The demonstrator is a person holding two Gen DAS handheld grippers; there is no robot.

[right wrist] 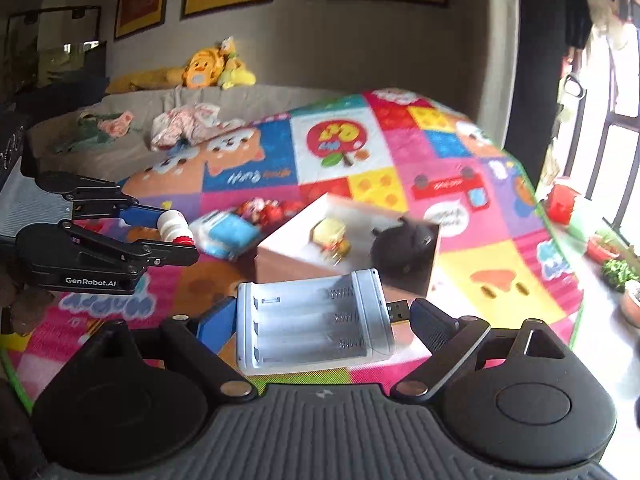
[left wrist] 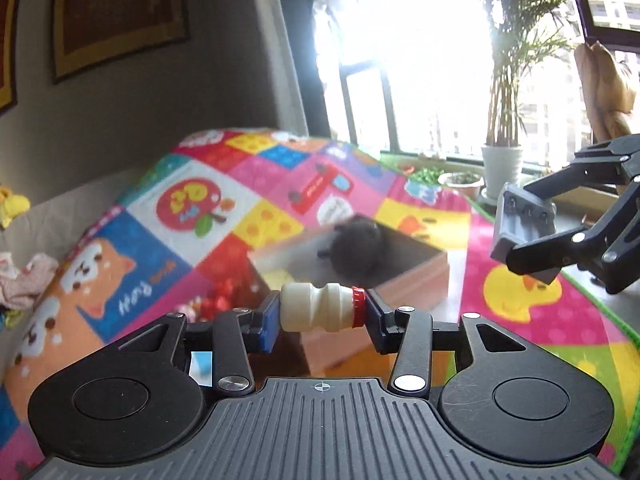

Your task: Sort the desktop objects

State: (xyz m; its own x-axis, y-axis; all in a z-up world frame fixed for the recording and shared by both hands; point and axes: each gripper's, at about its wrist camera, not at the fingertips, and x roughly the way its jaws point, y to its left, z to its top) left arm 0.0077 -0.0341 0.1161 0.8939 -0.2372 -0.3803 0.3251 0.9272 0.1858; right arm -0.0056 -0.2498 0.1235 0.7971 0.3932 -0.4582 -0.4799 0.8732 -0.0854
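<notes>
Left gripper (left wrist: 322, 309): clamps a small cream yogurt-drink bottle (left wrist: 316, 307) sideways, red cap to the right, held above the mat.
Right gripper (right wrist: 320, 322): closed on a white battery charger (right wrist: 314, 320), USB plug pointing right.
Cardboard box (right wrist: 280, 256): just beyond both, holding a dark round gadget (right wrist: 400, 246) and a yellow toy (right wrist: 330, 236).
Play mat (left wrist: 520, 320): colourful, under everything.
Blue packet (right wrist: 230, 234): left of the box.
</notes>
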